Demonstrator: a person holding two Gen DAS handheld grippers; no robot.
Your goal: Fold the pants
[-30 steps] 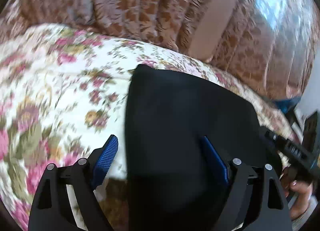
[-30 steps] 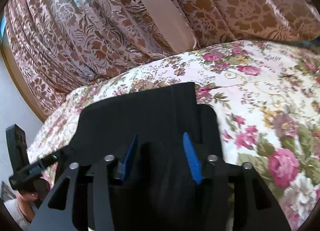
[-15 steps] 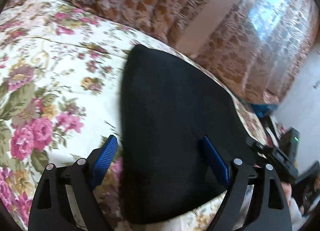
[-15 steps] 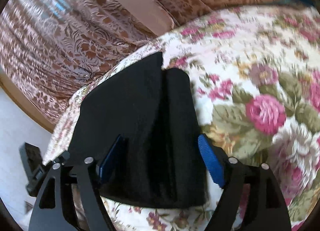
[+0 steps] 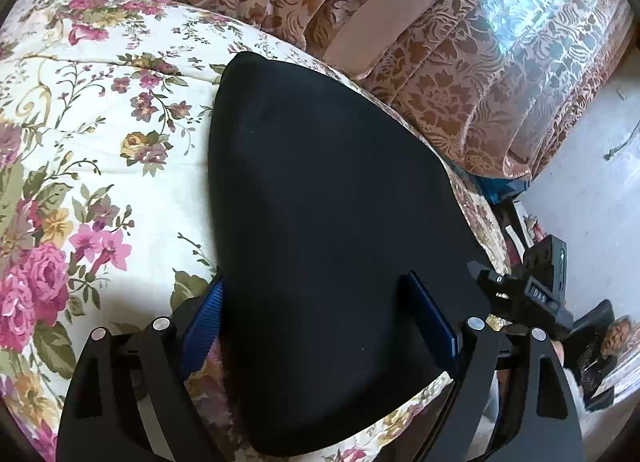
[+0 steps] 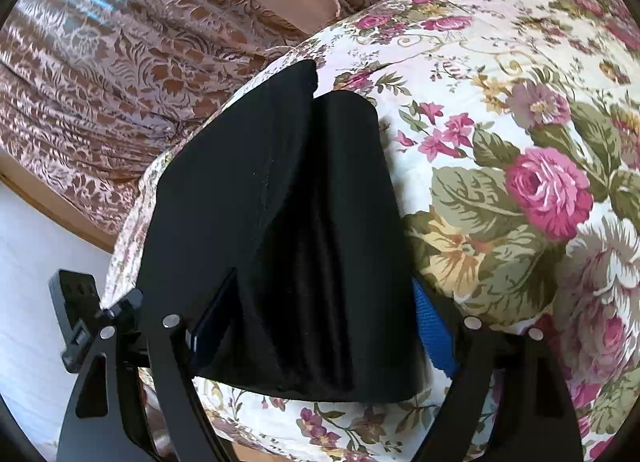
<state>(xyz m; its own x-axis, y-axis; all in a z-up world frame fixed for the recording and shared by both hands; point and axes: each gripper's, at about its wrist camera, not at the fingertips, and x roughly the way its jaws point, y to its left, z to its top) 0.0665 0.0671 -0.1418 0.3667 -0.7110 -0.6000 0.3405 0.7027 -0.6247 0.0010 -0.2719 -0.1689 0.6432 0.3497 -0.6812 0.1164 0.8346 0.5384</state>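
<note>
The black pants (image 5: 328, 221) lie folded into a compact stack on the floral bedspread (image 5: 92, 133), near the bed's edge. My left gripper (image 5: 316, 322) is open, its blue-padded fingers wide apart above the near part of the stack. In the right wrist view the pants (image 6: 288, 229) show layered folds along one side. My right gripper (image 6: 324, 326) is open too, its jaws spread wider than the stack, holding nothing. The other gripper shows at the edge of each view (image 5: 528, 294) (image 6: 80, 310).
Brown patterned curtains (image 5: 460, 61) hang behind the bed. The bed's edge drops to a pale floor (image 5: 592, 189) on the right of the left wrist view, with dark items (image 5: 508, 185) there. A person (image 5: 612, 342) sits low at the far right.
Both grippers have pulled back and up from the pants. The right gripper's jaws opened wide from their narrower gap a second ago. The pants lie still on the bed.
</note>
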